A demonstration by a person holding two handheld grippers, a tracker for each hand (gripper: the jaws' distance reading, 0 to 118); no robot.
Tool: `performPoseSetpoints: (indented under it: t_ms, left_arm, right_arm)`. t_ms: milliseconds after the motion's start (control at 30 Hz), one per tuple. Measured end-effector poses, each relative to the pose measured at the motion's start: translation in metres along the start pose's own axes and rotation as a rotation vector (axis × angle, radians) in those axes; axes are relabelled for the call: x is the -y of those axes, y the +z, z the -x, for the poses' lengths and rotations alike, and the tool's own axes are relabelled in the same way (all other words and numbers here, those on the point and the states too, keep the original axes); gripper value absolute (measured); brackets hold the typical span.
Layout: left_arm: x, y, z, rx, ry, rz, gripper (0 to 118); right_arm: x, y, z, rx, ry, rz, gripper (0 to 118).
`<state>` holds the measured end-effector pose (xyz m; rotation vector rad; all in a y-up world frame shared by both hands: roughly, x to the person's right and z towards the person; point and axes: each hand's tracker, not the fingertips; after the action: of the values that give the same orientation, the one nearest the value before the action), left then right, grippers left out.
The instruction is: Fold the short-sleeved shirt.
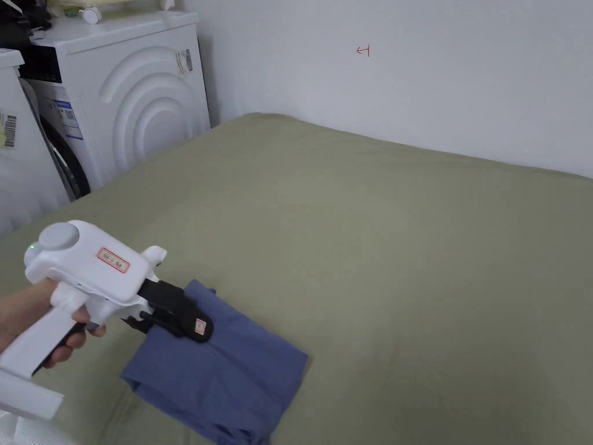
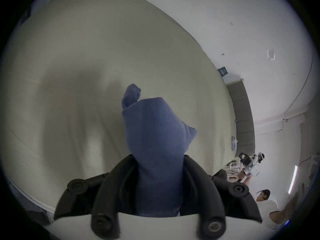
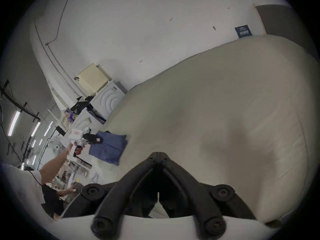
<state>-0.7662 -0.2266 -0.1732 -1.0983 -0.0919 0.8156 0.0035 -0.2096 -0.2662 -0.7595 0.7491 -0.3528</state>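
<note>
The left gripper [image 1: 194, 325] is clamped on the folded blue shirt [image 1: 231, 371] near the bed's [image 1: 376, 232] front edge. The right gripper [image 3: 158, 154] hovers over the bed, jaws together.

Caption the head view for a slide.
Left gripper rests over the folded blue shirt on an olive-green bed, beside a white washing machine.

I see the shirt [image 1: 231, 371] lying on the bed [image 1: 376, 232] near its front left edge, left gripper [image 1: 194, 324] over the shirt's left part, washer [image 1: 133, 98] behind the bed's left corner, wall [image 1: 405, 69] behind the bed.
</note>
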Motion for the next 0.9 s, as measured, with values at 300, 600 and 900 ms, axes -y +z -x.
performPoseSetpoints:
  t_ms: [300, 600, 900]
  left_arm:
    - [-0.014, 0.013, 0.014, -0.086, -0.017, -0.114, 118]
    - [0.022, 0.070, -0.040, -0.221, -0.111, -0.270, 103]
    - [0.077, 0.018, -0.204, -0.234, -0.362, -0.542, 0]
  right_arm:
    - [-0.008, -0.010, 0.004, 0.000, 0.011, 0.003, 1]
    - [-0.025, 0.012, 0.006, -0.032, 0.082, -0.041, 1]
    - [-0.053, 0.046, 0.037, 0.157, 0.308, -0.230, 1]
